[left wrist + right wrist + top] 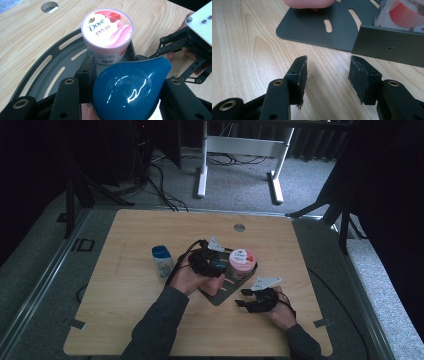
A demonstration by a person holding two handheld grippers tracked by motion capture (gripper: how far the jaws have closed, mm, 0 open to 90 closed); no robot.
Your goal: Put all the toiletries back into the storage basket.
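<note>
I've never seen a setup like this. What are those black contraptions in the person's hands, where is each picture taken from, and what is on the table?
There is no robot here: a person holds a hand-held two-fingered clamp in each hand. The high view looks down on the wooden table from above the person's side. The other two pictures come from small cameras that ride on each clamp and look along its black fingers.

On the table lies a dark slotted metal plate. A pink Dove tub stands on it, and a small bottle with a blue cap stands on the wood to the left of the plate.

The left gripper is closed on a blue teardrop-shaped cap, just in front of the tub. What lies under that cap is hidden. The right gripper is open with nothing between its fingers, near the plate's edge.
</note>
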